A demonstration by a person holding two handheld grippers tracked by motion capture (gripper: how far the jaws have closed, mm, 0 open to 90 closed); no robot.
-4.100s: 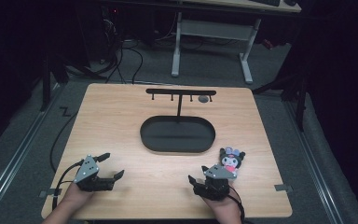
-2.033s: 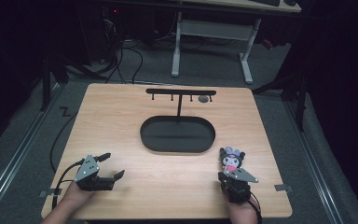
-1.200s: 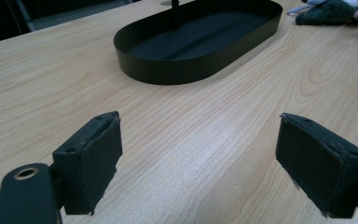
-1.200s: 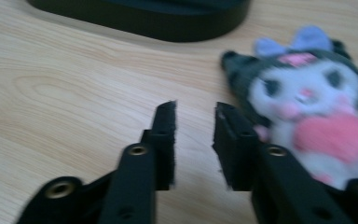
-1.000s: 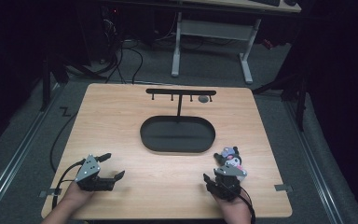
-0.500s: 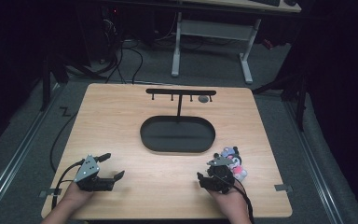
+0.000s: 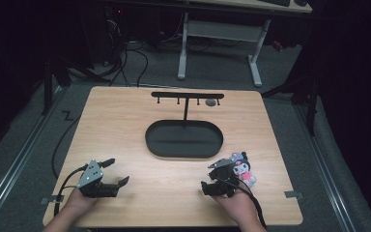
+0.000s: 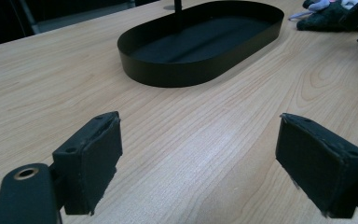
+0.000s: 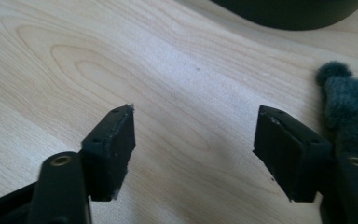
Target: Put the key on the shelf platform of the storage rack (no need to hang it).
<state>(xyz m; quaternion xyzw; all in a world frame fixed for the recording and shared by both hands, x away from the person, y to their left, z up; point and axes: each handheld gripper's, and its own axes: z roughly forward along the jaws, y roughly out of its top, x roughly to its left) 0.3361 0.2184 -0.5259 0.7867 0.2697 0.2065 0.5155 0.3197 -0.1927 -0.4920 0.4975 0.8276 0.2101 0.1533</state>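
A small plush toy (image 7: 242, 169) with a dark head and pink body lies on the wooden table (image 7: 125, 125) at the front right. My right gripper (image 7: 207, 180) rests just left of it, open, with nothing between the jaws. In the right gripper view (image 9: 196, 149) the plush's dark fur (image 9: 349, 112) sits beside the right jaw. My left gripper (image 7: 116, 172) rests at the front left, open and holding nothing; its own view (image 8: 200, 158) shows bare wood between the jaws. The plush (image 8: 324, 16) lies far off at the top right there.
A black oval tray (image 7: 148, 140) sits mid-table, with a thin black post rising to a hook bar (image 7: 187, 95) behind it. A small grey item (image 7: 211, 102) hangs under the bar's right end. The tray's wall (image 8: 177, 74) faces my left gripper.
My right gripper has shifted left, from just in front of the plush to its left side. The left gripper has stayed put.
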